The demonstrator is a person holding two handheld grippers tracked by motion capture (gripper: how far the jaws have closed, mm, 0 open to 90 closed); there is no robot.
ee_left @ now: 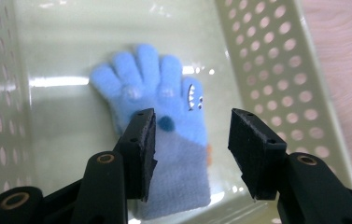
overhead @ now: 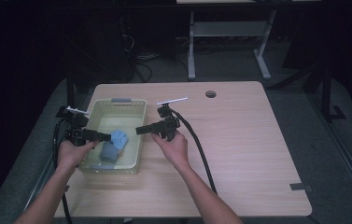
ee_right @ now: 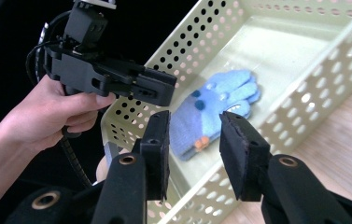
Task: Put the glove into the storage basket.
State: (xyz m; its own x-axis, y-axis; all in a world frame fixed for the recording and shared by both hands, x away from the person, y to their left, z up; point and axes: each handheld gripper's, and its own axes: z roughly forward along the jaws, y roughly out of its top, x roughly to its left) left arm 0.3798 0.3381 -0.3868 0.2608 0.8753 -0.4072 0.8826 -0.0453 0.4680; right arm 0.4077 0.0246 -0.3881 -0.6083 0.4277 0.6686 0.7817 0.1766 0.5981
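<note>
The left gripper (overhead: 100,136) hangs over the left rim of the pale green perforated basket (overhead: 137,108), its jaws parted with nothing between them; in the left gripper view they stand clear above the blue glove (ee_left: 157,116), pads touching nothing. That glove (overhead: 116,144) lies flat on the basket's floor, fingers spread, its grey-blue cuff toward the near wall, so the placing looks done and the release appears complete. To the right, the right gripper (overhead: 140,130) hovers over the basket's right rim, jaws likewise partly open and empty, pointed across at the glove. The wooden table (overhead: 239,140) to the right of the basket bears nothing further to pack. What seems left, by my judgement, is only drawing both grippers back from the basket.
</note>
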